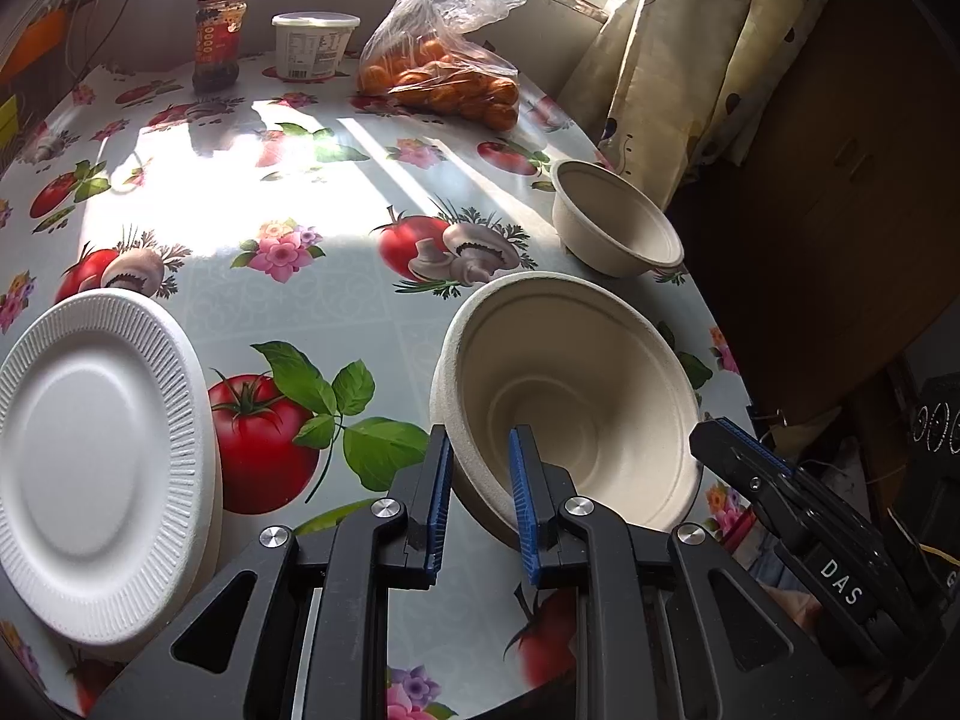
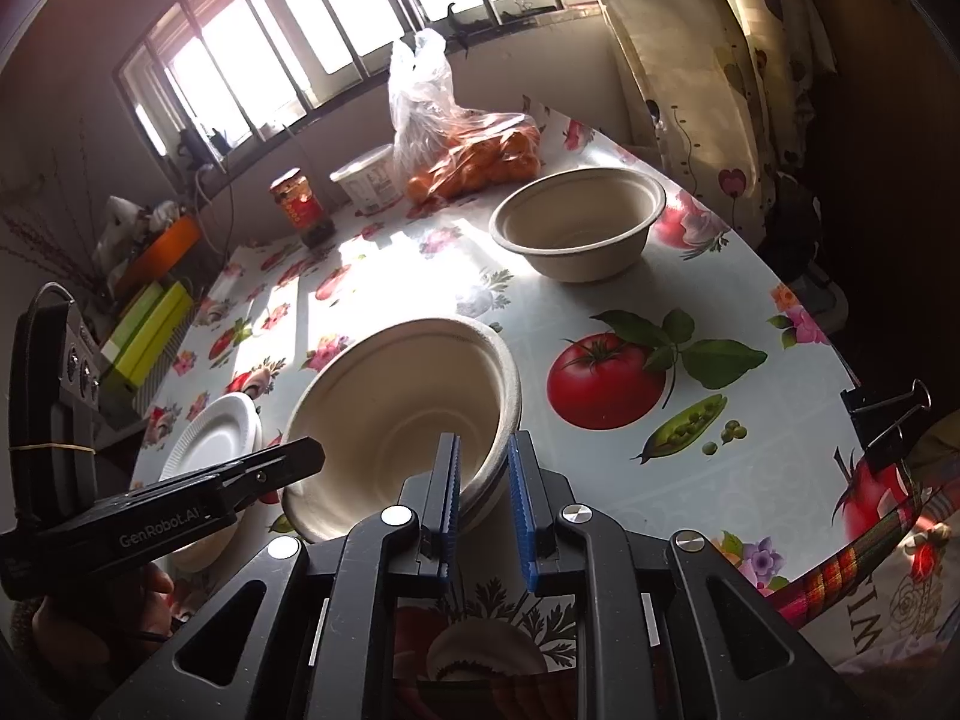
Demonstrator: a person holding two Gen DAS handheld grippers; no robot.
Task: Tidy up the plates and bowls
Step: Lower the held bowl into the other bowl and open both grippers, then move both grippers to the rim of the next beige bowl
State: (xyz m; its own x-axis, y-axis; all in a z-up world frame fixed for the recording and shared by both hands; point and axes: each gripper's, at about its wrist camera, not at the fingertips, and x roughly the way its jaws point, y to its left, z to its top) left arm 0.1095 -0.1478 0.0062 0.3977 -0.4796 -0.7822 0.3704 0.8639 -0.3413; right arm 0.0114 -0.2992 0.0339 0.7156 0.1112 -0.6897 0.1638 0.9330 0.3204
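Observation:
A beige paper bowl [image 1: 576, 396] [image 2: 390, 408] is tipped up over the flowered tablecloth [image 1: 336, 312]. My left gripper [image 1: 480, 501] is shut on its left wall, one pad outside and one inside. In the right wrist view the left gripper [image 2: 300, 459] reaches in from the left. My right gripper [image 2: 485, 498] is shut on the opposite rim, and it shows as a black tip [image 1: 720, 444] at the bowl's right side. A second beige bowl [image 1: 624, 222] [image 2: 576, 222] stands upright farther back near the table's right edge. White ribbed foam plates [image 1: 90, 462] [image 2: 210, 432] lie to the left.
At the back stand a red jar [image 1: 219, 39], a white tub [image 1: 315, 42] and a plastic bag of oranges [image 1: 444, 72]. A curtain [image 1: 690, 60] hangs past the right table edge. A binder clip [image 2: 888, 414] holds the cloth. Green boxes [image 2: 144, 330] sit far left.

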